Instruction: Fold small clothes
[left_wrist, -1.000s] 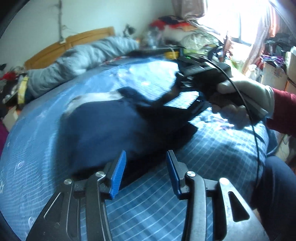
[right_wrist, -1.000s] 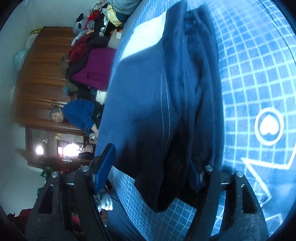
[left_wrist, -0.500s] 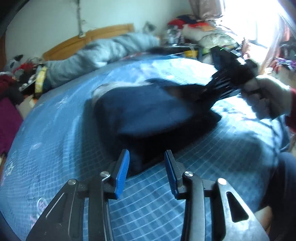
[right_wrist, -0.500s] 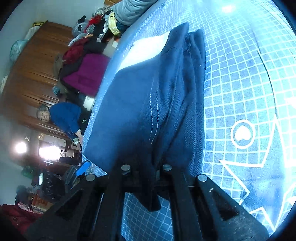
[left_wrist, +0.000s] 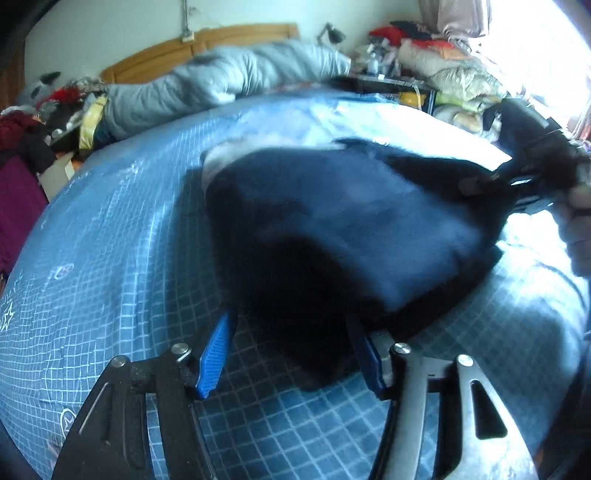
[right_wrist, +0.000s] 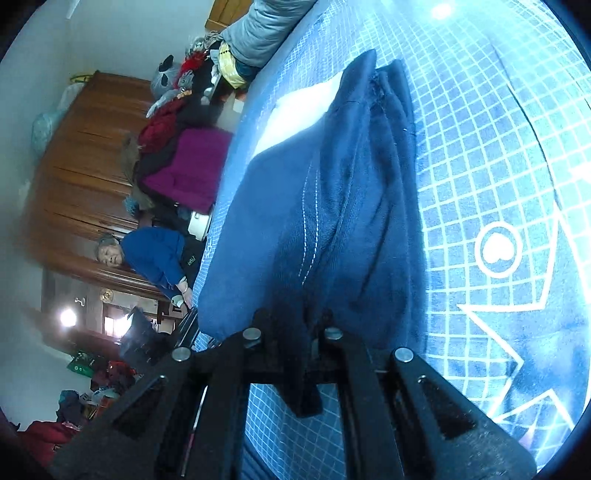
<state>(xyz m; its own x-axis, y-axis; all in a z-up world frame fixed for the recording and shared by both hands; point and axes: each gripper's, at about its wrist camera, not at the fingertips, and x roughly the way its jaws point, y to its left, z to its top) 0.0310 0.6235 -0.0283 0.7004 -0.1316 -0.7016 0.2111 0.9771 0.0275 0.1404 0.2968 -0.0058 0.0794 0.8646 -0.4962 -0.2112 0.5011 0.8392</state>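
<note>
One navy garment (left_wrist: 332, 229) lies bunched on the blue checked bedspread (left_wrist: 110, 258), and it's the whole story here. Over on the left, a pale lining shows at its far edge, then the cloth swells into a thick, folded mound with a deep shadowed hem nearest the camera. The left gripper (left_wrist: 291, 350) has its blue fingers (left_wrist: 214, 354) spread wide apart, the near hem sagging into the gap between them. Moving right, the fabric stretches taut toward the right gripper (right_wrist: 295, 332), whose jaws are squeezed together on a pinch of it; white stitching runs along the folds there.
</note>
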